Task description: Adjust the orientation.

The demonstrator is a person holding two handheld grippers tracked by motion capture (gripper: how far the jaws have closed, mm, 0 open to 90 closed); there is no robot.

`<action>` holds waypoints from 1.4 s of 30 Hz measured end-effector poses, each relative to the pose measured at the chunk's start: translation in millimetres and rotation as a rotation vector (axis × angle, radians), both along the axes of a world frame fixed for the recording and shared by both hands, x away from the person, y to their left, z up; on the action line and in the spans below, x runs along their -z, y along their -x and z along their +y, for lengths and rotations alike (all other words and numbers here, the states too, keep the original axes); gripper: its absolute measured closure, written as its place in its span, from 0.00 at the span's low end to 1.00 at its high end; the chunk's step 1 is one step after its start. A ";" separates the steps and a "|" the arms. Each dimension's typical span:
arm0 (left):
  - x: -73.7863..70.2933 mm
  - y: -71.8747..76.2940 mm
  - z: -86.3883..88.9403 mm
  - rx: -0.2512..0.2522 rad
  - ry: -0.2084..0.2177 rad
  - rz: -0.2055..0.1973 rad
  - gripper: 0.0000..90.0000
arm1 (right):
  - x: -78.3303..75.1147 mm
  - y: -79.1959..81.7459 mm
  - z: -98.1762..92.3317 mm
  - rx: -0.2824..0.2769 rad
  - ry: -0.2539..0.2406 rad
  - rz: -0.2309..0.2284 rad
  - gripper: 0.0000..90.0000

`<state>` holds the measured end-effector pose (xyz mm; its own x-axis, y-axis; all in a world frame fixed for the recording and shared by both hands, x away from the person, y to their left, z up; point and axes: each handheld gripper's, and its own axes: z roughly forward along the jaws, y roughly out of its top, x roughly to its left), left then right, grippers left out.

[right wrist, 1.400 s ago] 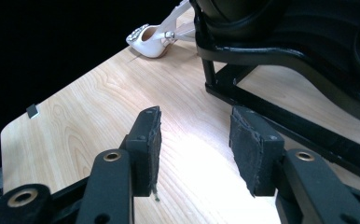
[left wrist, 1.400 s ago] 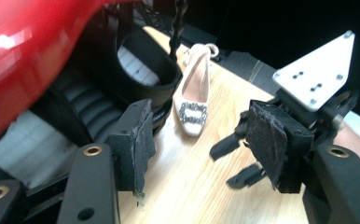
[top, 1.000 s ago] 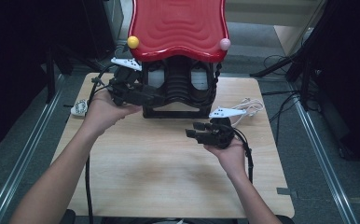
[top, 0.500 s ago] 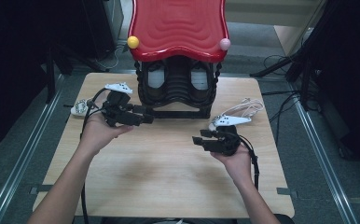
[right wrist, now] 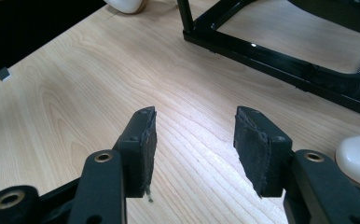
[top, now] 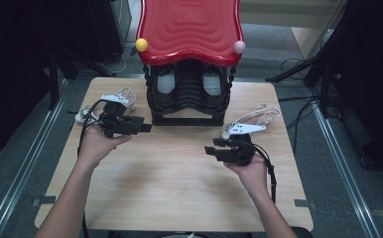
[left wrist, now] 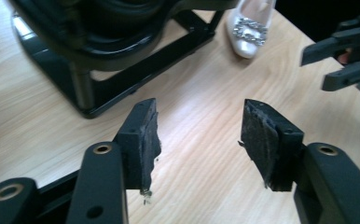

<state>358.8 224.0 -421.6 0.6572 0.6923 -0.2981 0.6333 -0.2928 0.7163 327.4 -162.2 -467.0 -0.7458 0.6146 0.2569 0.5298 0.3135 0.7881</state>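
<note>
We see a light wooden table with rounded corners (top: 169, 193) standing on a grey floor (top: 298, 42). Silver metal rails (top: 28, 163) run along the floor on both sides of it. Black cables (top: 298, 67) lie loose on the floor at the far right, beside dark stand legs (top: 323, 74). The far sides sink into deep shadow.

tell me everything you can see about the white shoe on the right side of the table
The white shoe is a glossy, pale sandal with thin straps looping up at its back and a pointed toe carrying a sparkly silver buckle. It lies on the wooden table, right of the black rack's base, toe towards the person. The right gripper sits just in front of it, jaws open, not gripping it; whether they touch is unclear.
</note>
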 end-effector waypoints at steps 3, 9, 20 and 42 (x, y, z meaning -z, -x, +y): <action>4.7 -5.6 9.8 -0.026 -0.006 0.005 0.60 | 1.2 -0.6 0.1 0.000 0.007 0.003 0.56; 10.8 -14.5 32.3 -0.080 -0.003 -0.006 0.85 | 4.4 -0.8 -2.4 0.007 0.005 0.008 0.56; 23.1 -32.5 59.6 -0.141 -0.026 0.027 1.00 | 10.0 1.5 -6.2 0.028 0.020 0.015 0.55; 37.1 -73.3 101.0 -0.346 -0.003 0.006 1.00 | 22.5 19.5 -17.5 0.072 0.054 0.041 0.55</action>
